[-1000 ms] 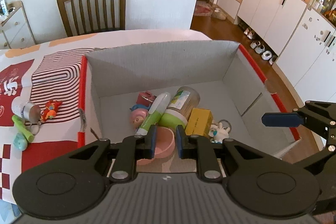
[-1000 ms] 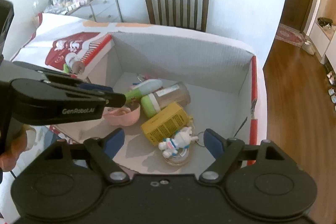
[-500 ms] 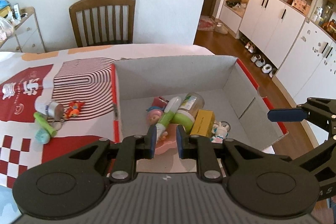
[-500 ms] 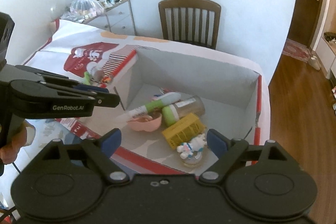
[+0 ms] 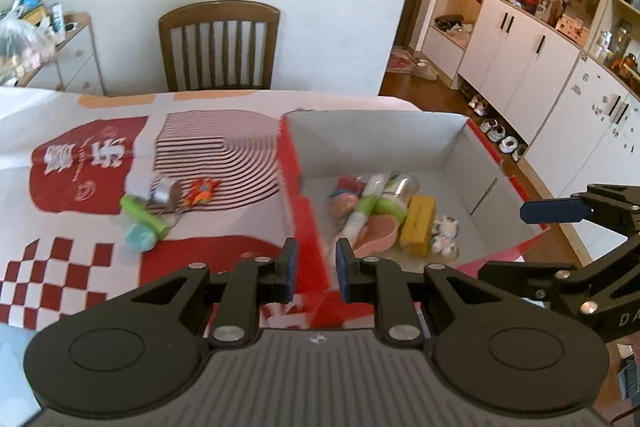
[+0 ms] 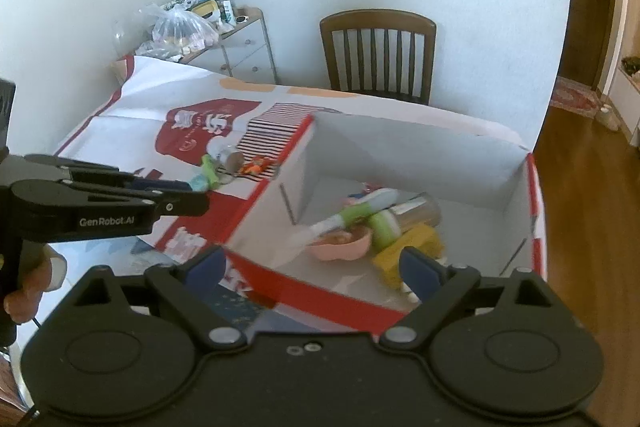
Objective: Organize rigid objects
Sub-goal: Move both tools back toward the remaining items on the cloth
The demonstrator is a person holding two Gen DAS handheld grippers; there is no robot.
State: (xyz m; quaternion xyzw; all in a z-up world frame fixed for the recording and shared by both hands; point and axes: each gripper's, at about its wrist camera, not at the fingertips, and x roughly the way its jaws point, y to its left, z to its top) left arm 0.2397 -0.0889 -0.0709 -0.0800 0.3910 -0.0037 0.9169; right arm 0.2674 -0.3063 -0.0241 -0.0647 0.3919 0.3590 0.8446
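A grey cardboard box with a red rim [image 5: 380, 139] [image 6: 400, 147] stands on the table. Inside it lie a pink bowl [image 5: 378, 229] [image 6: 340, 241], a yellow carton [image 5: 418, 225] [image 6: 412, 247], a green-capped jar [image 5: 394, 195], a white and green tube [image 5: 366, 207] [image 6: 360, 213] and a small white figure [image 5: 444, 231]. My left gripper [image 5: 316, 267] hovers shut and empty over the box's near left corner. My right gripper [image 6: 312, 265] hangs above the near rim, its jaws opening with nothing between them.
On the patterned tablecloth left of the box lie a silver tin [image 5: 160, 189], an orange toy [image 5: 200, 191], a green stick [image 5: 144, 215] and a teal piece [image 5: 138, 237]. A wooden chair [image 5: 218, 47] stands behind the table. A hand [image 6: 28, 291] holds the left gripper.
Both grippers have drawn back and up from the box, so its contents look smaller. The left one has shifted left over the tablecloth. The right jaws have spread wider.
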